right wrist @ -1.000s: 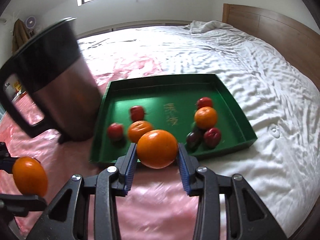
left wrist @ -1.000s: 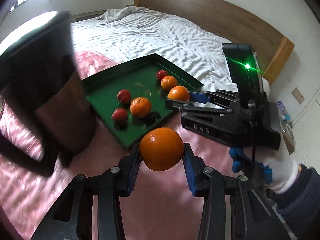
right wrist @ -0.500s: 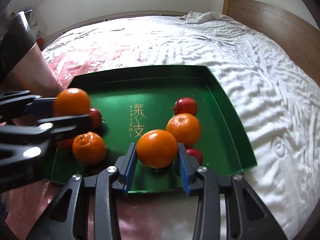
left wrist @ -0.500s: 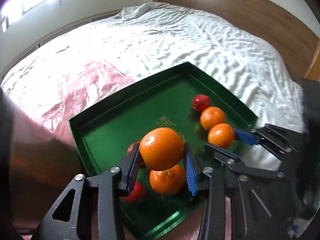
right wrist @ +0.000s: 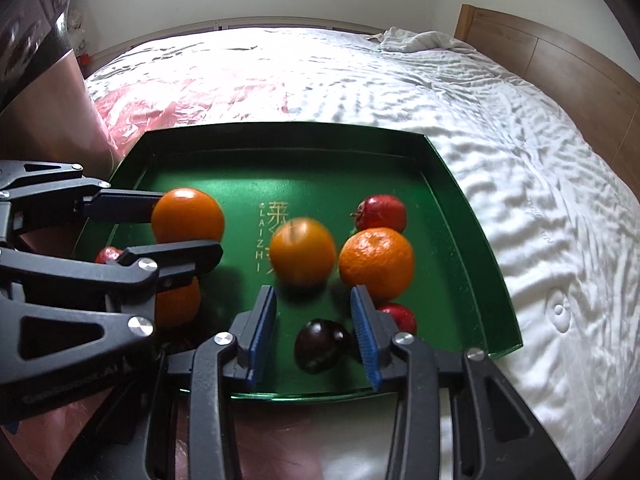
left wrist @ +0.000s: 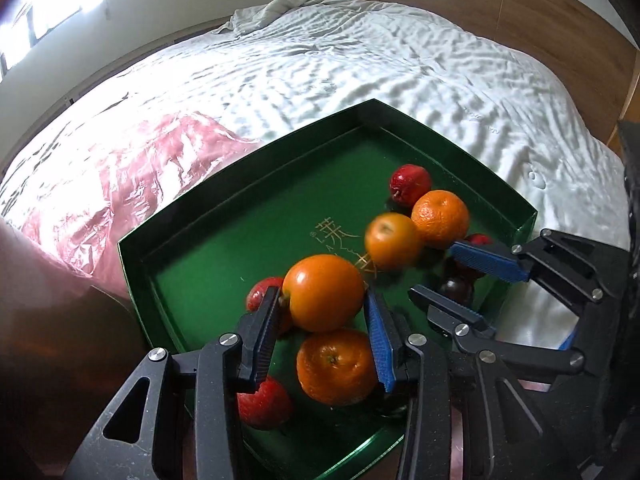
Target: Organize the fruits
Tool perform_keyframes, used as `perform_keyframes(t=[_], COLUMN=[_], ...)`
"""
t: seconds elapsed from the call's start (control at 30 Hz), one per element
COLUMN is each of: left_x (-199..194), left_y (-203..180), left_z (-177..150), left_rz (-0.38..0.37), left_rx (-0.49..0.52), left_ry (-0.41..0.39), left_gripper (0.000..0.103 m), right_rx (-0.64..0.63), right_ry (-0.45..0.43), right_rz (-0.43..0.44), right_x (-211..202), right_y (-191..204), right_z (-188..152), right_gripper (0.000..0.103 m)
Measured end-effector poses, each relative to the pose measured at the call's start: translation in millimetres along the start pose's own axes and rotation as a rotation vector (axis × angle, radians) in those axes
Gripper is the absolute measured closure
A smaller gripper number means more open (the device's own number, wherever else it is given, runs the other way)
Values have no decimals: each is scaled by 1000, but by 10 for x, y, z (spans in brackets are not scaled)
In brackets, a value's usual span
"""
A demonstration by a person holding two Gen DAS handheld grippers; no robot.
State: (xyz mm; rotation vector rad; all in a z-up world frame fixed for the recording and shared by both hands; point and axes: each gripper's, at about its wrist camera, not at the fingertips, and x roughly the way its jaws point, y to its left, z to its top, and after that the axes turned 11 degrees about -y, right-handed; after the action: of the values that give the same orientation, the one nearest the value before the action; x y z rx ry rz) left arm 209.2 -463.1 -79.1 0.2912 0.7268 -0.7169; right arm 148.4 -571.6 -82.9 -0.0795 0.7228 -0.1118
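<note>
A green tray [left wrist: 200, 216] [right wrist: 472, 216] lies on the bed. My left gripper [left wrist: 322, 336] [right wrist: 160, 224] is shut on an orange [left wrist: 325, 293] [right wrist: 187, 216] held above the tray's near left part. My right gripper [right wrist: 313, 326] [left wrist: 452, 276] is open over the tray's near edge. A blurred orange [right wrist: 302, 251] [left wrist: 392, 241] lies loose on the tray just ahead of it. Two more oranges [left wrist: 336, 366] [right wrist: 376, 263], several red fruits [right wrist: 382, 213] [left wrist: 410, 184] and a dark plum [right wrist: 322, 344] also lie in the tray.
A pink glossy sheet [left wrist: 132, 164] covers the bed's near left side, and white bedding [right wrist: 540, 184] lies to the right. A dark metal jug [right wrist: 44, 92] stands left of the tray. A wooden headboard [left wrist: 500, 12] is behind.
My right gripper opened and let its orange go; it is rolling on the tray. Both grippers moved forward over the tray. The left still holds its orange.
</note>
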Motion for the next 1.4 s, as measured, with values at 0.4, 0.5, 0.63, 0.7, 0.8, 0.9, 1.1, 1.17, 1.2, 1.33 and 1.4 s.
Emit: perform_keyframes(t=[0.4,0.5,0.63,0.7,0.8,0.9,1.1,1.17,1.2,1.33,1.4], left_x=[-657,-968,-1324,-1515,-1768,-2013,-2423,-2548,-2618,-2900,-3039], left_y=[-84,-101,-104,-92,-39,-2,127,158,180,272,347], left_z=[31,-41,-227,-352,-538,-734,-1070,-1181,-1238,-1424,-1517], left_rz=[-22,-33,-38,-23,4,30,85,101,119,176,194], left_rx=[-16,-30,-49,-53,-62,-70,-126,-129,-134,-155,-178], left_ry=[-92,-117,-123,-132,-136,-141,-156,-161,-162,-201,-220], left_gripper=[50,48,45,43,38,31,25,24,24,19,15], right_rx=[45,66,96,98,92,97,104,103,105,117,117], right_ry=[-41,-39,-39,-47,-57,-72,-98,-113,-120,-176,-199], right_rz=[-60,-71,-73,-71,-60,-43,-3,7,13,30,29], right_x=[-469,-655,-922,-1071,-1289,-1517,-1921,-2039,-2085,-2304,-2382], right_y=[-77,-68,1,91,260,444,817,962,1019,1285,1401], right_z=[-26,-71,-133,-155,-188,-229,-323,-346,-346,-341,-338], right_gripper=[14,8,1,0,0,0,0,0,0,0,0])
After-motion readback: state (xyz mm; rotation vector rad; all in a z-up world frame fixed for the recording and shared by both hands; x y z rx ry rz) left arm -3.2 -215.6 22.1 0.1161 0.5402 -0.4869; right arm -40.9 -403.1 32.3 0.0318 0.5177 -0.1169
